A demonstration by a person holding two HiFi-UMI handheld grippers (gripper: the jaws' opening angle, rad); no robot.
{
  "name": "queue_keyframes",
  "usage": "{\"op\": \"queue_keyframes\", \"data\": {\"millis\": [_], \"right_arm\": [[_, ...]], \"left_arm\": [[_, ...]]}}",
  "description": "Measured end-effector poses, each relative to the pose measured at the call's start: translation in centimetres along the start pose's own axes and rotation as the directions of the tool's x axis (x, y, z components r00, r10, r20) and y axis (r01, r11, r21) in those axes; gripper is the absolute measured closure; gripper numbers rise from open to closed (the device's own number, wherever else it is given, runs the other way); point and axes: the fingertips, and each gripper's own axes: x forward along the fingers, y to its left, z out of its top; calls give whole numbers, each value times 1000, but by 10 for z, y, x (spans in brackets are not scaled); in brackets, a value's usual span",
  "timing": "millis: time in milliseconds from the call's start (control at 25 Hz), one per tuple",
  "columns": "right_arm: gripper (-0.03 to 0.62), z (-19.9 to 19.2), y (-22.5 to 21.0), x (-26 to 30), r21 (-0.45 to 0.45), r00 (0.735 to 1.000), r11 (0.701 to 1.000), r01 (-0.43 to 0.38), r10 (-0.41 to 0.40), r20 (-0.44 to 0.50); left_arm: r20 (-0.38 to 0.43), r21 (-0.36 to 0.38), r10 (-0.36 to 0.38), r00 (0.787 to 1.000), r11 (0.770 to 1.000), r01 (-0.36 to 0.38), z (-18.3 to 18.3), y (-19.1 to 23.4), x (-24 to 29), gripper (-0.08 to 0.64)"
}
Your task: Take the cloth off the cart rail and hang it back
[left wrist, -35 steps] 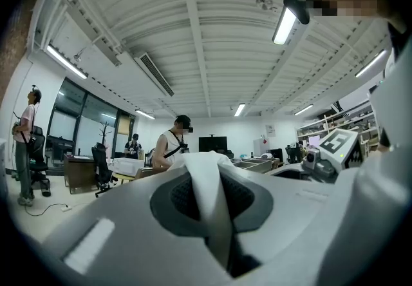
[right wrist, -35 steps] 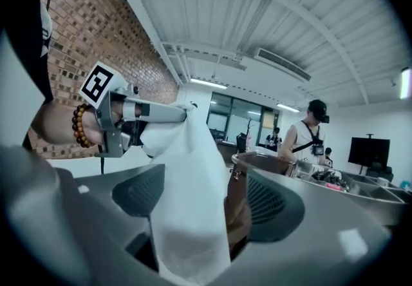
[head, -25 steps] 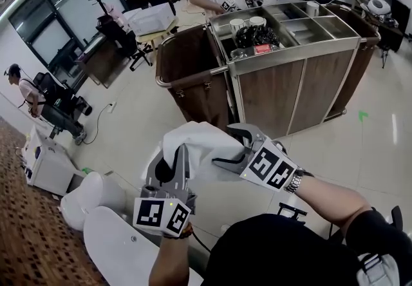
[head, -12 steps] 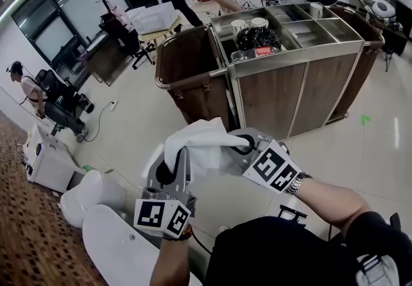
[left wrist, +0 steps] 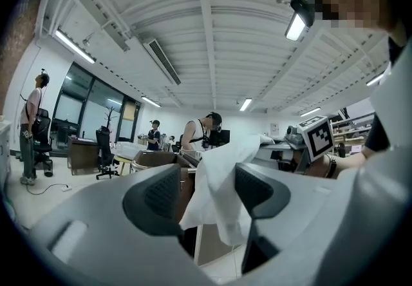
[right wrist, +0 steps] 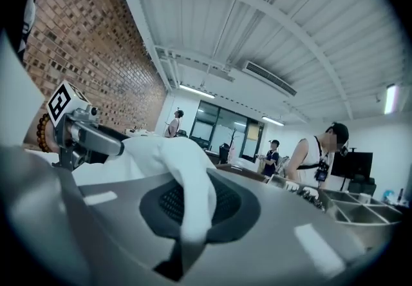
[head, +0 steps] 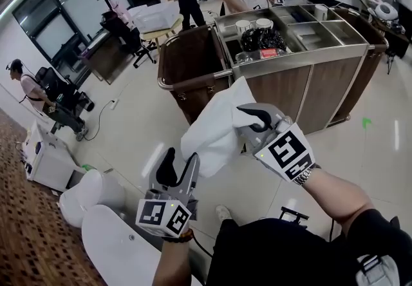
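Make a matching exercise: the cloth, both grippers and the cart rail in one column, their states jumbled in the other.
1 white cloth
2 left gripper
3 right gripper
4 cart rail

A bare
B jaws apart
C shut on the cloth
D dangling in the air

Pairs: 1-D, 2-B, 3-C, 4-A.
The left gripper's jaws have just been opening; the cloth hangs ahead between them, ungripped.

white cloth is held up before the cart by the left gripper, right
No: the right gripper holds the white cloth up before the cart, per the right gripper view. The left gripper's jaws have just been opening, cloth loose between them.
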Motion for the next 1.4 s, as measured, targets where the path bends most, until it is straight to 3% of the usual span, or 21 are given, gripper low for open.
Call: {"op": "queue_keyframes", "data": {"millis": [440,680,840,1160,1400], "right_arm": [[578,67,-14,61,-136,991,986,94,-80,104],[578,75,-15,117,-60,990,989,137,-134,52],[578,82,-23,166,-151,986,977,149,-136,92],[578,30,-38,249,-126,983,976,175,-181,-34],[577,-10,-39,305,-92,953,980,178,-194,-233]], "left_arm": [[69,-39,97,993,995,-94,12,87,-10,301],[65,-83,125,990,989,-119,8,162,-12,311],[55,-93,127,990,988,-121,19,207,-6,318],[44,-128,110,993,986,-104,7,283,15,328],[32,-160,67,997,985,-61,16,336,27,331]]}}
